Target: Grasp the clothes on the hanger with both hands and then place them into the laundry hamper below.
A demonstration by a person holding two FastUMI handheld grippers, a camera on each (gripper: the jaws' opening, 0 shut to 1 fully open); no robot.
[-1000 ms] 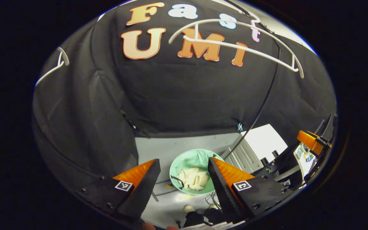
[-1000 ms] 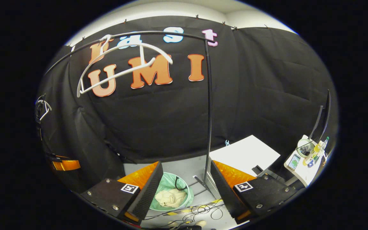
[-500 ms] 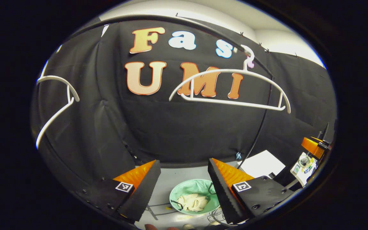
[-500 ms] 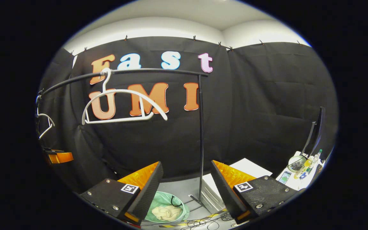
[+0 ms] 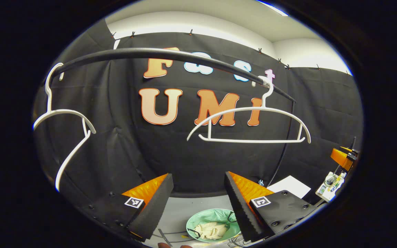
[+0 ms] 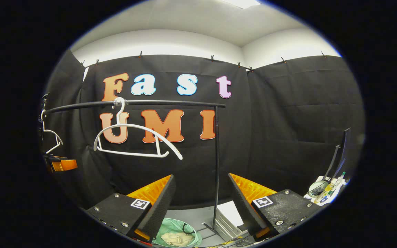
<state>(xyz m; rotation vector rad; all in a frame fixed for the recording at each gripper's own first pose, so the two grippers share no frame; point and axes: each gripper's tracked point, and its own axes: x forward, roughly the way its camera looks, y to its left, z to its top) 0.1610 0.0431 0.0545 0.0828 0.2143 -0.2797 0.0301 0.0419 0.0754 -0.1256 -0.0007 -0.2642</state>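
Note:
A cream garment (image 5: pixel 213 230) lies crumpled inside the round green laundry hamper (image 5: pixel 198 219) on the floor, low in the left gripper view. The garment (image 6: pixel 177 238) and the hamper (image 6: pixel 171 226) also sit at the bottom of the right gripper view. A bare white hanger (image 5: pixel 250 124) hangs from the black rail (image 5: pixel 157 55); a second bare hanger (image 5: pixel 65 131) hangs at the left. In the right gripper view the hanger (image 6: pixel 134 141) hangs from the rail (image 6: pixel 157 102). My left gripper (image 5: pixel 195 203) is open and holds nothing. My right gripper (image 6: pixel 200 206) is open and holds nothing. The right gripper (image 5: pixel 344 155) shows far off.
The rail's black upright post (image 6: pixel 216 165) stands on the grey floor beside the hamper. A white table (image 5: pixel 289 184) lies at the right. A small stand with bottles (image 6: pixel 326 187) is at the far right. Cables (image 5: pixel 234 241) lie on the floor near the hamper.
Both grippers have tilted upward, away from the hamper. The rail and hangers have dropped toward the middle of both views, and the hamper has slid to the bottom edge. Both stayed open.

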